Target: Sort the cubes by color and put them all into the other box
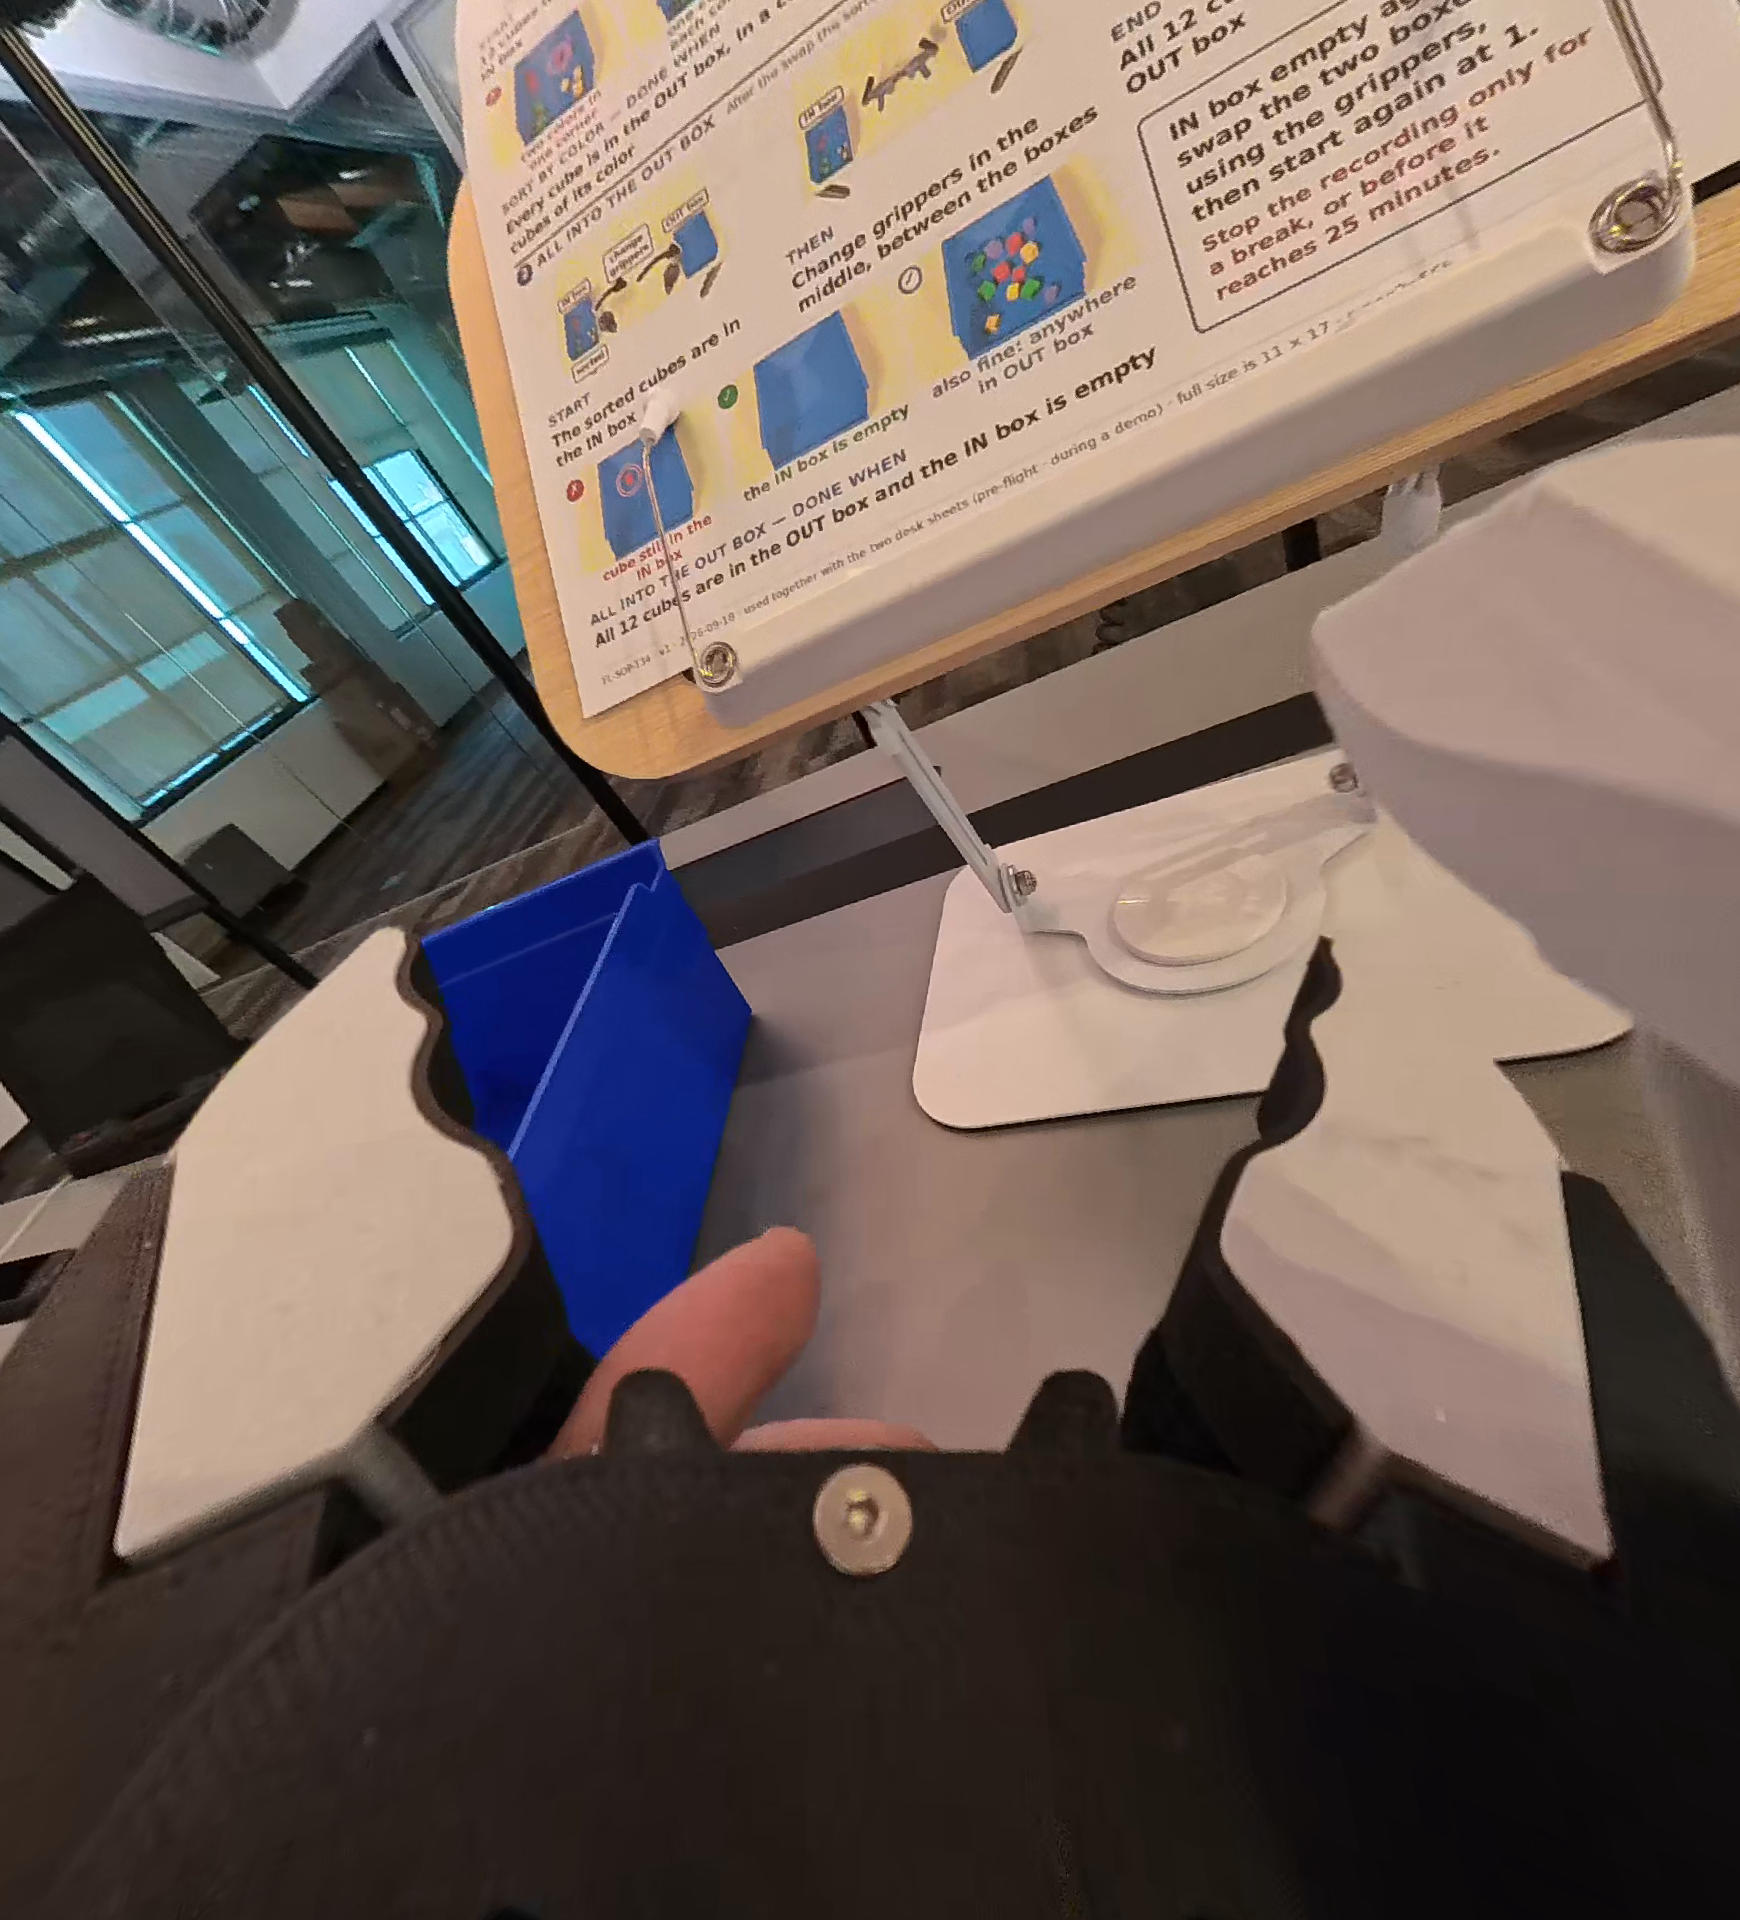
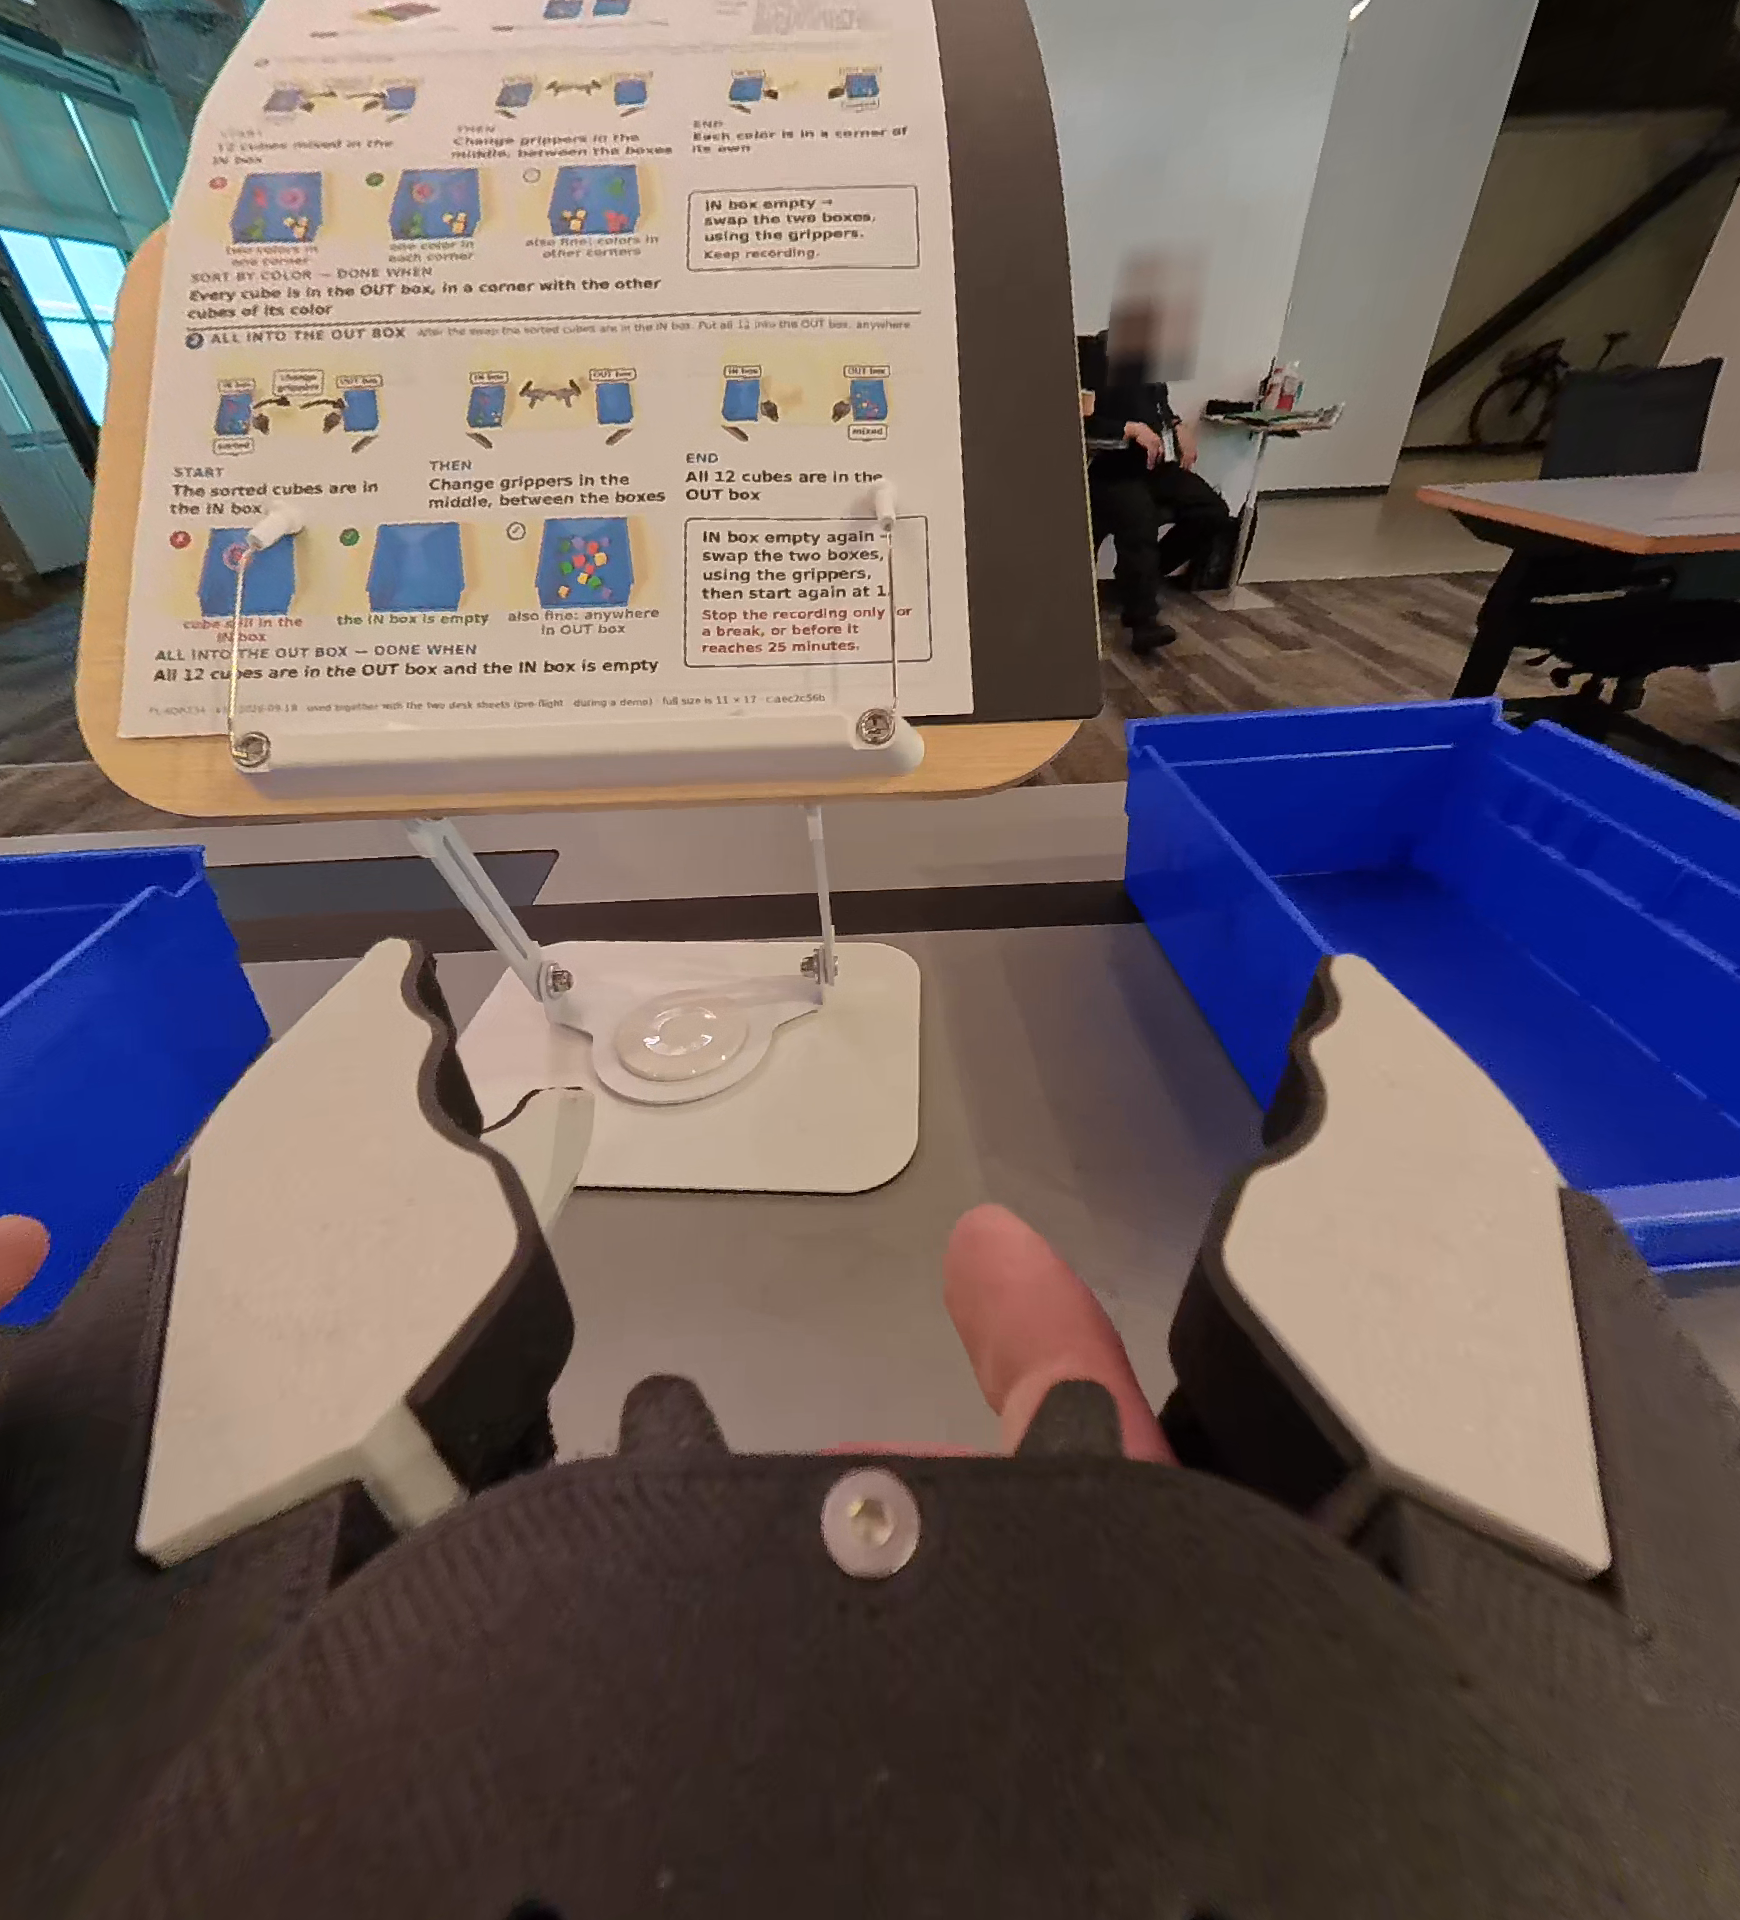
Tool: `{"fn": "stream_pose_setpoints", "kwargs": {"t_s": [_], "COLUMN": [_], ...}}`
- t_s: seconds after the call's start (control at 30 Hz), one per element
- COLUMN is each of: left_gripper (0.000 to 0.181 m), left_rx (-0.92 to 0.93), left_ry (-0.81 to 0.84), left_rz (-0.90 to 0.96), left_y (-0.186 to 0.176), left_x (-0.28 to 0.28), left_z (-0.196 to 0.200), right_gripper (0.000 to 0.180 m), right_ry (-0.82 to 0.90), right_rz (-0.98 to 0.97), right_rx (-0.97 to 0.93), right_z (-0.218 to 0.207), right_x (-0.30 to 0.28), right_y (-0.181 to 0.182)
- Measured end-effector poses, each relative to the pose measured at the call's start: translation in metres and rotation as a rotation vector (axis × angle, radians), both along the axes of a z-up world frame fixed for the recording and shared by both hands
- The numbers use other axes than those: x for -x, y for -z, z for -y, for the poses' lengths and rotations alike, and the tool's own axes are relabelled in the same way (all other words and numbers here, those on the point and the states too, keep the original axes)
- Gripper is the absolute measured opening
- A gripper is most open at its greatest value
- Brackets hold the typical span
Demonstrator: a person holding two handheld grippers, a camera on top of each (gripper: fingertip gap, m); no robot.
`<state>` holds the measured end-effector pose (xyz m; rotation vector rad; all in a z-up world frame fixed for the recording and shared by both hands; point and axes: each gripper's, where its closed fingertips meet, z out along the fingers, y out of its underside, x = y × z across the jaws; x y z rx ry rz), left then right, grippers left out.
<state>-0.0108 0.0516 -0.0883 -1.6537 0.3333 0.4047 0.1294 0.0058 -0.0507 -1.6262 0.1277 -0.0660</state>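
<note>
Both boxes, the left box [image 2: 66, 1039] and the right box [image 2: 1531, 987], are bright plain blue. The worktop [image 2: 1053, 1091] is flat grey. The document stand [image 2: 741, 1060] has a white base and pale wood board. Each gripper's jaws are off-white on black.

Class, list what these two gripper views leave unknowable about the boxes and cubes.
- Cubes: none show in either view.
- Left box: right wrist view, inside hidden by its near wall and cut by the frame edge.
- Right box: right wrist view, near end cut off behind a gripper finger.
- Blurred white shape: left wrist view, unidentifiable.
</note>
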Motion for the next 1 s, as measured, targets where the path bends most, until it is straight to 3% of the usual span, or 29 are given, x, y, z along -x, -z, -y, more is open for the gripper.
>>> {"fn": "stream_pose_setpoints", "kwargs": {"t_s": [0.5,0.63,0.83,0.93,1.0], "left_gripper": [0.146,0.146,0.146,0.146,0.146], "left_rx": [0.027,0.086,0.033,0.007,-0.037], "left_ry": [0.031,0.101,0.204,0.156,0.037], "left_rz": [0.063,0.169,0.378,0.427,0.401], "left_y": [0.001,-0.002,-0.056,-0.068,-0.068], "left_x": [0.002,0.002,0.014,0.014,0.016], "left_z": [-0.002,0.001,0.025,0.037,0.042], "right_gripper": [0.148,0.148,0.148,0.148,0.148], "right_ry": [0.043,0.098,0.257,0.326,0.364], "right_rz": [0.079,0.133,0.328,0.379,0.410], "right_rx": [-0.018,0.006,0.029,0.036,0.038], "right_z": [-0.002,-0.007,-0.011,-0.013,-0.014], "right_x": [-0.023,-0.039,-0.064,-0.075,-0.080], "right_y": [-0.002,0.008,0.020,0.021,0.022]}}
